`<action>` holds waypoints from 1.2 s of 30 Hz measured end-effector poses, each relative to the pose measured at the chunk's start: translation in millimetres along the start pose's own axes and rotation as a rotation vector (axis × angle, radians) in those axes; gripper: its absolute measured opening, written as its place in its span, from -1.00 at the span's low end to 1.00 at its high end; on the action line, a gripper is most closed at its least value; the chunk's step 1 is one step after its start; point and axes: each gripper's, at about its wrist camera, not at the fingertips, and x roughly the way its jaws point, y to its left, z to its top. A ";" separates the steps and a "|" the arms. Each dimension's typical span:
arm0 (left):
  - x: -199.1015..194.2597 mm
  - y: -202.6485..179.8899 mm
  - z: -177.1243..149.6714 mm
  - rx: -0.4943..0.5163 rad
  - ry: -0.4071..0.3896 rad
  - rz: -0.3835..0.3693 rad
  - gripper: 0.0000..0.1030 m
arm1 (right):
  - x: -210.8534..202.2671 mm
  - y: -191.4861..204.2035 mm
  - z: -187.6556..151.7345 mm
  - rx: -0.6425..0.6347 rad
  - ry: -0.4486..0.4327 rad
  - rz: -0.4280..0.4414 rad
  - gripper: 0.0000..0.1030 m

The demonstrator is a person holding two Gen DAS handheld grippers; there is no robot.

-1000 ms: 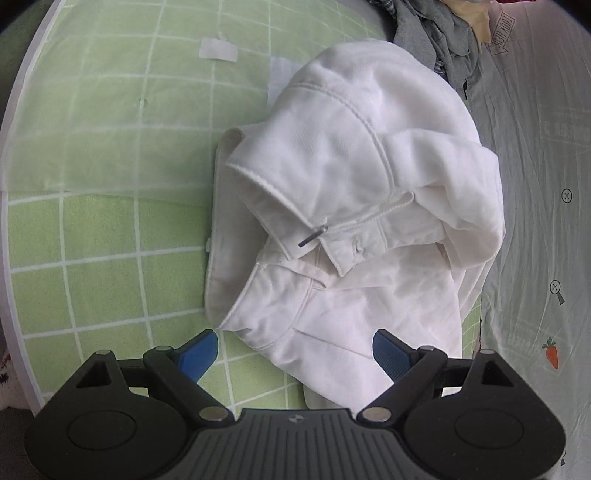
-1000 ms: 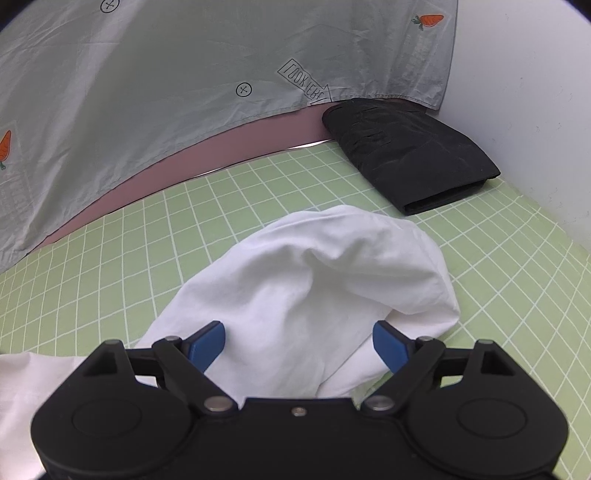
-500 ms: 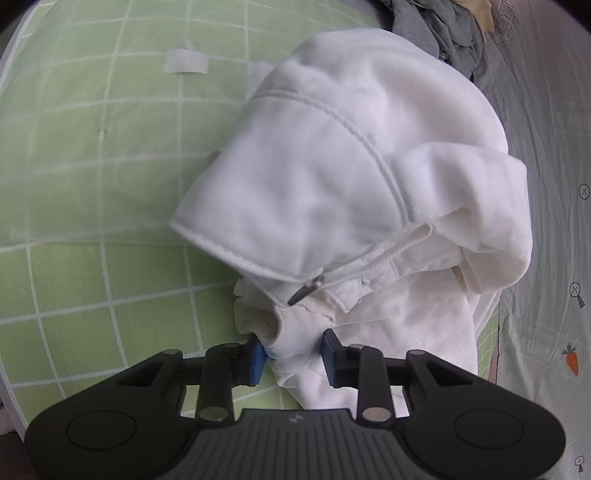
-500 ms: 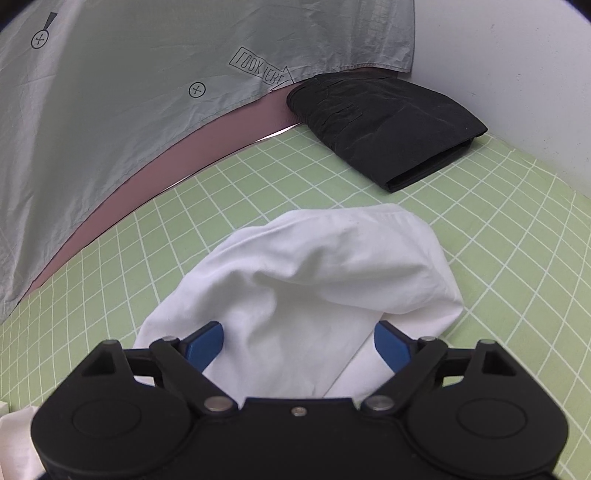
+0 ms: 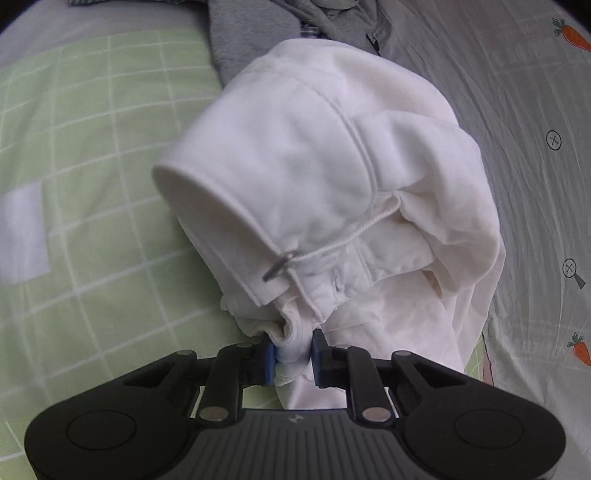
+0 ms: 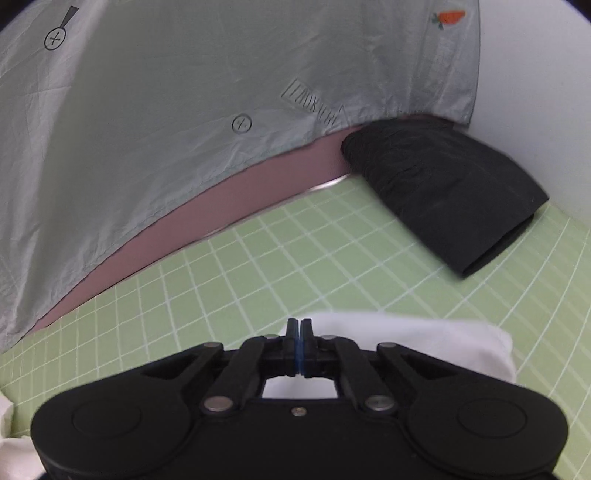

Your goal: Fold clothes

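A crumpled white hooded garment point(image 5: 314, 177) with a drawstring lies on the green grid mat point(image 5: 92, 184). My left gripper point(image 5: 293, 350) is shut on a bunched edge of it near the hood opening. In the right wrist view, white cloth point(image 6: 424, 339) of the garment lies on the mat just behind and under my right gripper point(image 6: 299, 332). Its jaws are pressed together. Whether any cloth is pinched between them is hidden by the gripper body.
A folded black garment point(image 6: 443, 192) lies at the mat's far right corner by a white wall. A grey sheet with carrot prints point(image 6: 184, 92) hangs behind the mat. Grey clothes point(image 5: 295, 22) are piled beyond the white garment. A white tape patch point(image 5: 22, 236) is on the mat.
My left gripper closed on the garment's edge and lifted and pulled it. My right gripper went from open over the white cloth to closed, and moved forward so the cloth now sits behind it.
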 end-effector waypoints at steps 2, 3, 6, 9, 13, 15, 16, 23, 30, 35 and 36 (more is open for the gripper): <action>-4.1 -9.9 11.0 0.001 -0.022 -0.039 -0.62 | -3.5 -6.8 21.7 0.026 -0.057 -0.016 -1.00; -8.9 -10.9 14.7 -0.009 -0.032 -0.064 -0.62 | -5.0 -12.2 32.3 0.048 -0.070 -0.013 -1.00; -24.0 -5.1 22.0 -0.049 -0.049 -0.123 -0.62 | -5.3 -23.2 46.2 0.080 -0.026 0.006 -0.92; -23.6 -6.1 22.5 -0.081 -0.056 -0.126 -0.62 | -3.5 -22.8 31.1 0.064 0.055 0.026 -0.20; -27.5 10.1 18.5 -0.106 -0.049 -0.085 -0.62 | 7.4 -19.8 2.6 0.099 0.155 0.011 0.11; -31.0 19.3 14.6 -0.120 -0.045 -0.078 -0.62 | 14.2 -18.9 -7.6 0.152 0.202 -0.002 0.48; -32.7 24.0 12.7 -0.127 -0.042 -0.074 -0.62 | 17.7 -17.3 -12.3 0.173 0.224 0.000 0.56; -36.1 32.8 5.7 -0.145 -0.036 -0.056 -0.62 | 48.9 17.4 -36.5 0.083 0.359 -0.040 0.65; -41.7 31.9 8.5 -0.120 -0.043 -0.069 -0.63 | 48.1 25.0 -38.9 0.011 0.339 0.044 -0.69; -69.3 35.0 12.6 -0.095 -0.074 -0.120 -0.66 | 8.7 14.3 -23.8 0.036 0.217 0.096 -0.97; -77.4 36.4 13.7 -0.087 -0.084 -0.129 -0.66 | -3.1 11.1 -21.4 0.038 0.189 0.105 -0.97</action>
